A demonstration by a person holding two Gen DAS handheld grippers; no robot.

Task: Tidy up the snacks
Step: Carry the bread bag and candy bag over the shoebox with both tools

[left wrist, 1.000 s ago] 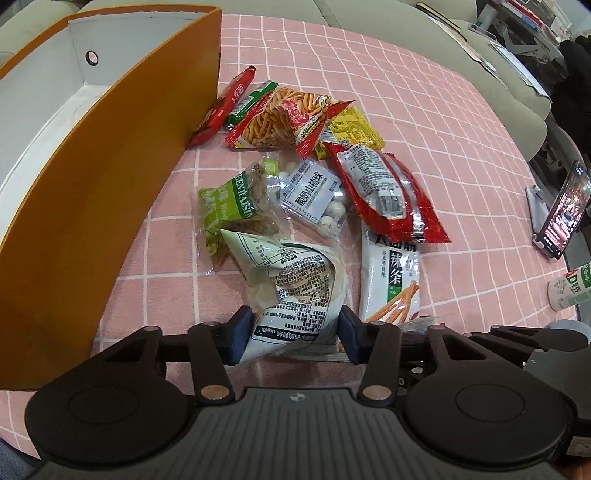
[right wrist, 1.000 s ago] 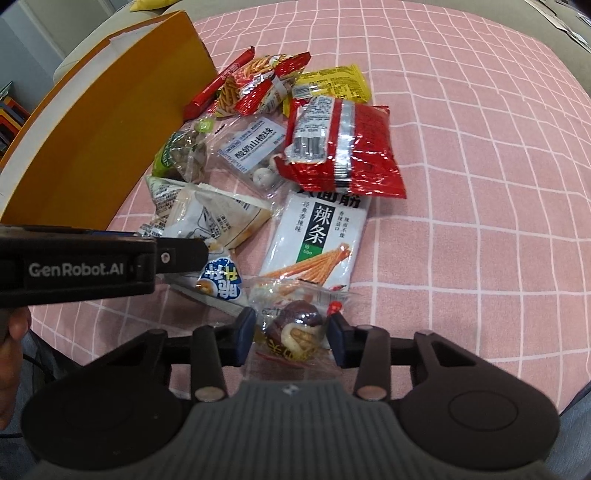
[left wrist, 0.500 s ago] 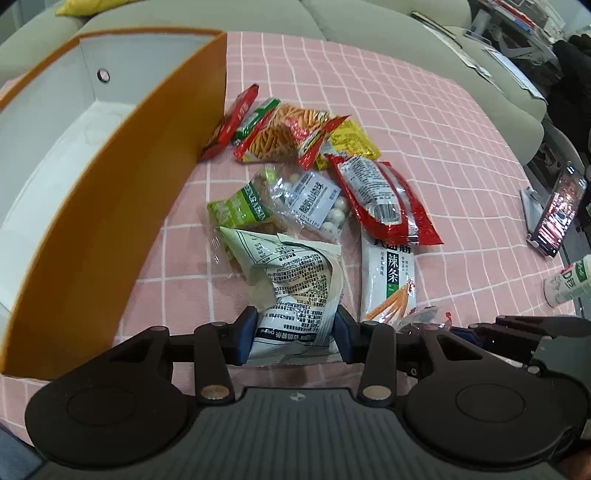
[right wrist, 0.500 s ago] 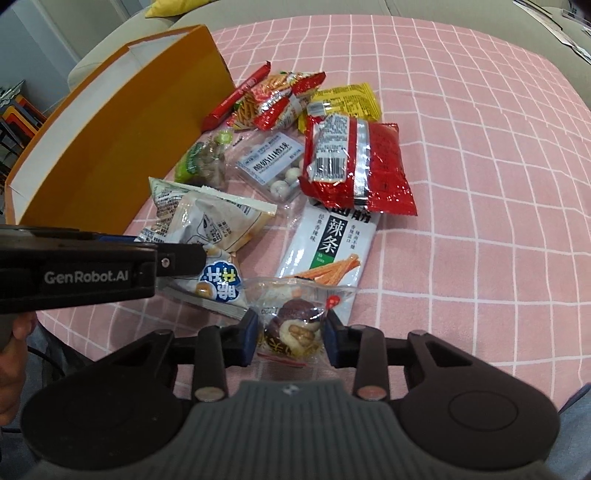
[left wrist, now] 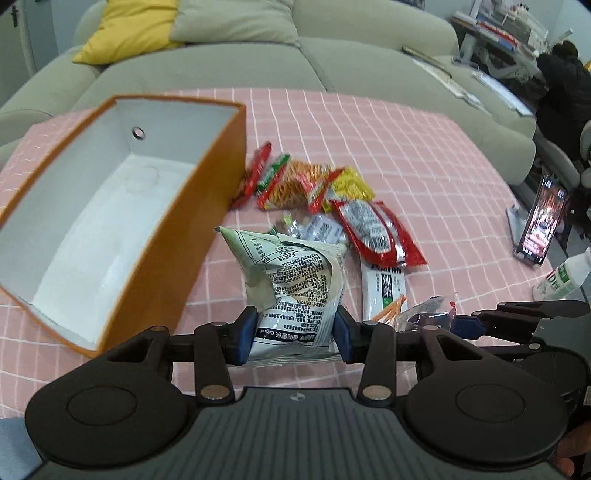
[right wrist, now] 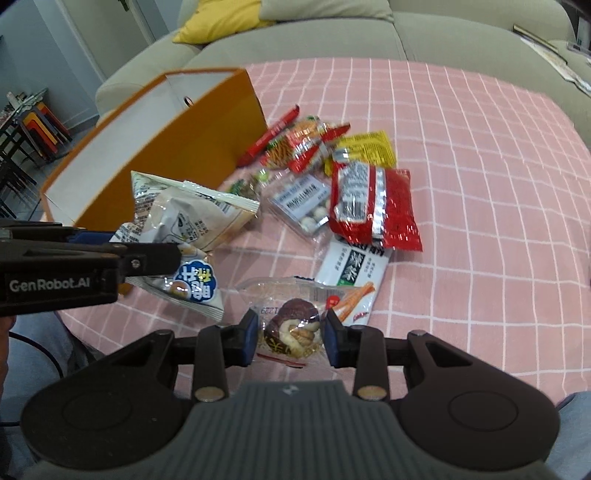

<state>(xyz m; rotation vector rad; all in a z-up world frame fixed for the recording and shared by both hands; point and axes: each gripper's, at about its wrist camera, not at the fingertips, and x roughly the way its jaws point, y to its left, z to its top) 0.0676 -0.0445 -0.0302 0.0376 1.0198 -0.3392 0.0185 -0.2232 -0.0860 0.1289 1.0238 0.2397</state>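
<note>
My left gripper (left wrist: 295, 332) is shut on a white and pale-green snack bag (left wrist: 295, 273) with black print, held up off the cloth. That same bag (right wrist: 192, 218) shows at the left of the right wrist view. My right gripper (right wrist: 290, 338) is shut on a clear packet (right wrist: 295, 317) with a brown and cream snack inside, also lifted. An open orange box (left wrist: 177, 236) with a white inside stands to the left, nothing in it. Beside the box lies the snack pile: a red bag (right wrist: 373, 206), a white strip pack (right wrist: 351, 269) and a yellow packet (right wrist: 365, 147).
The pink checked tablecloth (left wrist: 443, 166) covers the table. A phone on a stand (left wrist: 539, 221) and a white bottle (left wrist: 561, 280) sit at the right edge. A grey sofa (left wrist: 258, 55) with a yellow cushion (left wrist: 129, 29) is behind. A person in dark clothes (left wrist: 565, 92) sits far right.
Both grippers have risen and tipped back, each carrying its packet up off the cloth. The box's white inside and the sofa have come into view.
</note>
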